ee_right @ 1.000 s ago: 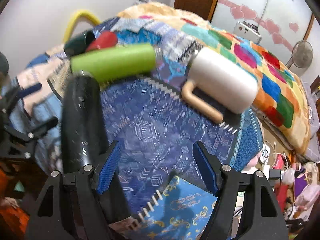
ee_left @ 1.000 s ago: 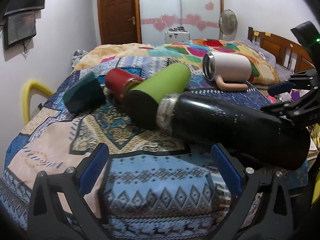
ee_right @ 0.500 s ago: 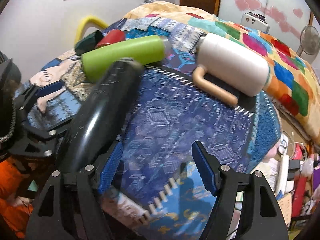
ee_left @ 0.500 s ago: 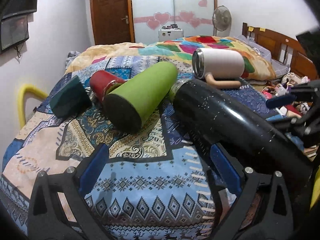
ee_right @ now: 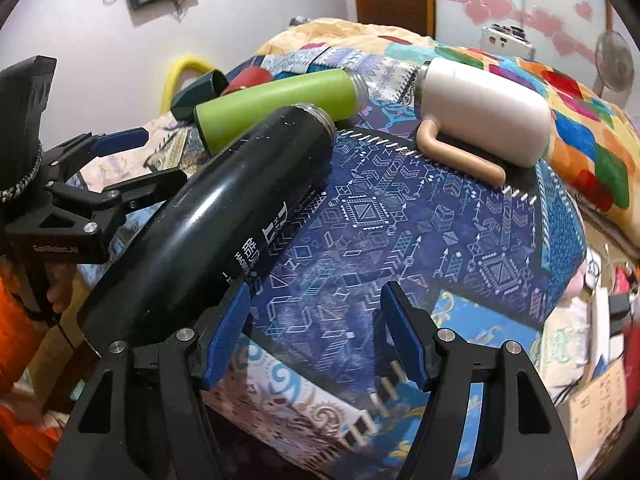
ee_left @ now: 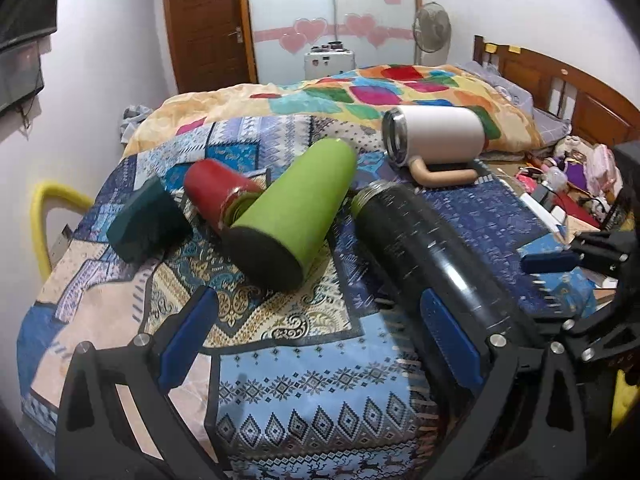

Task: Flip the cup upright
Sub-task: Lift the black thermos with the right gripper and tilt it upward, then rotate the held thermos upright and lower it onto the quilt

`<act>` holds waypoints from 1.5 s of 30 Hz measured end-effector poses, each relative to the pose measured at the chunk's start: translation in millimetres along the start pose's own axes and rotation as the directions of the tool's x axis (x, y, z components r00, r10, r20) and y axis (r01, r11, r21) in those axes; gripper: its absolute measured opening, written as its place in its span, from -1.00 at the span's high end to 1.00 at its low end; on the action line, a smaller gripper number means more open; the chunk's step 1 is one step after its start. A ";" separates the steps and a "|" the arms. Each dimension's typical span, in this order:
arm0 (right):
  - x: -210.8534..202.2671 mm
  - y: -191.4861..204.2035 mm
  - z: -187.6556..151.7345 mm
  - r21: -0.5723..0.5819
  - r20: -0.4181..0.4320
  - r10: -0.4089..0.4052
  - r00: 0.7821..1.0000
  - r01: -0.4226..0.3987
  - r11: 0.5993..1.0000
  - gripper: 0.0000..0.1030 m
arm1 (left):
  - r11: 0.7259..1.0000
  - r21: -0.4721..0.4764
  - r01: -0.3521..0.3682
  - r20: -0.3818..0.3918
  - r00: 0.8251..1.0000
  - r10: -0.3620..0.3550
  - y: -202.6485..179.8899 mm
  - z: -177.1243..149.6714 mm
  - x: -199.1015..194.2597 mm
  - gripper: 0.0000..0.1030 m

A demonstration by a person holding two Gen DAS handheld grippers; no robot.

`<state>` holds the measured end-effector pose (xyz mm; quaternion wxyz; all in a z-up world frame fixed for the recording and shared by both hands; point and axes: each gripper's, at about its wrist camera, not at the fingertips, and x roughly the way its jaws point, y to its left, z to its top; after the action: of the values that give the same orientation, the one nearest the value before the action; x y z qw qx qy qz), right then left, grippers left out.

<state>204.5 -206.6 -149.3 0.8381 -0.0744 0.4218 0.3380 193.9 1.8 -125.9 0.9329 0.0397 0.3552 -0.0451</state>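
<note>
Several cups lie on their sides on the patterned bedspread. A long black flask (ee_left: 432, 248) lies nearest, with its open steel mouth pointing away; it also shows in the right wrist view (ee_right: 224, 216). A green tumbler (ee_left: 292, 216) lies left of it, with a red cup (ee_left: 218, 192) and a dark green cup (ee_left: 146, 226) further left. A white mug with a tan handle (ee_left: 436, 136) lies behind. My left gripper (ee_left: 320, 344) is open and empty, its right finger beside the flask. My right gripper (ee_right: 316, 340) is open and empty, its left finger against the flask's base end.
A colourful quilt (ee_left: 360, 92) covers the far half of the bed. A wooden headboard (ee_left: 560, 88) stands at the right. A yellow hoop (ee_left: 44, 216) sticks up at the left bed edge. Clutter lies on the floor at the right (ee_left: 568, 184). A blue notebook (ee_right: 472, 320) lies near my right gripper.
The black flask has swung round from lying crosswise to pointing away from the left gripper. Both grippers have shifted their view and stay open.
</note>
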 end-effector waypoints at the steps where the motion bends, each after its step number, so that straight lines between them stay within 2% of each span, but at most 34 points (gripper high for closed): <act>1: -1.5 0.5 -1.0 0.008 0.012 0.007 1.000 -0.007 1.000 -0.27 | 1.000 -0.005 0.019 -0.002 1.000 -0.019 -1.1 3.6 -1.0 -0.99; 3: -4.6 2.4 -1.4 0.017 0.035 0.001 0.999 -0.002 1.000 -0.27 | 0.997 -0.020 0.075 -0.022 0.997 -0.075 -4.0 11.5 -2.4 -0.99; 7: -18.2 -2.6 -4.5 0.036 0.096 -0.090 0.991 0.087 0.996 -0.27 | 0.988 0.020 0.155 -0.098 0.984 -0.152 -25.8 25.7 7.0 -0.99; 11: -38.0 -13.4 -9.4 0.073 0.166 -0.167 0.972 0.157 0.985 -0.27 | 0.983 0.051 0.175 -0.210 0.964 -0.160 -45.0 35.5 35.4 -0.99; 14: -48.2 -19.2 -10.7 0.090 0.199 -0.179 0.963 0.164 0.982 -0.28 | 0.983 0.036 0.182 -0.307 0.938 -0.163 -50.1 38.6 59.7 -0.83; 17: -53.9 -23.3 -12.6 0.104 0.220 -0.182 0.958 0.163 0.981 -0.28 | 0.985 0.029 0.171 -0.359 0.921 -0.149 -49.2 38.9 73.0 -0.70; 20: -51.6 -25.3 -12.7 0.113 0.235 -0.188 0.954 0.165 0.980 -0.28 | 0.976 -0.016 0.217 -0.430 0.880 -0.203 -45.2 38.3 84.7 -0.58; 21: -50.5 -26.1 -13.1 0.117 0.238 -0.189 0.953 0.165 0.979 -0.28 | 0.968 -0.049 0.245 -0.468 0.851 -0.239 -44.0 36.9 91.1 -0.55; 22: -48.4 -27.3 -13.5 0.121 0.242 -0.191 0.951 0.165 0.979 -0.28 | 0.964 -0.070 0.256 -0.490 0.833 -0.257 -43.8 35.6 93.5 -0.55; 23: -47.5 -27.2 -13.8 0.123 0.246 -0.189 0.951 0.163 0.979 -0.28 | 0.967 -0.056 0.248 -0.487 0.839 -0.243 -45.8 37.5 93.4 -0.54; 24: -46.2 -27.6 -14.4 0.125 0.248 -0.183 0.951 0.156 0.980 -0.28 | 0.967 -0.037 0.251 -0.501 0.833 -0.235 -49.5 38.7 94.8 -0.52; 26: -45.5 -29.3 -15.8 0.128 0.249 -0.176 0.952 0.148 0.981 -0.28 | 0.968 0.000 0.250 -0.506 0.835 -0.216 -55.5 40.7 95.4 -0.49; 30: -48.5 -29.4 -15.7 0.133 0.256 -0.182 0.949 0.152 0.979 -0.28 | 0.973 0.038 0.229 -0.491 0.852 -0.181 -62.9 43.1 91.8 -0.38; 33: -54.8 -31.2 -17.9 0.137 0.266 -0.188 0.946 0.156 0.978 -0.28 | 0.973 0.060 0.225 -0.440 0.880 -0.177 -63.7 46.6 81.7 -0.32; 38: -66.3 -30.0 -18.0 0.149 0.290 -0.208 0.934 0.171 0.974 -0.28 | 0.973 0.073 0.221 -0.334 0.924 -0.185 -55.8 61.3 41.7 -0.27; 45: -77.9 -19.1 -9.4 0.145 0.330 -0.209 0.921 0.170 0.975 -0.28 | 0.975 0.084 0.204 -0.162 0.969 -0.189 -43.8 71.0 -18.7 -0.25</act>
<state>178.0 -264.3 -99.4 0.9302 -0.0072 0.2787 0.2386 221.8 -48.2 -62.4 0.8906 0.0542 0.4252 -0.1519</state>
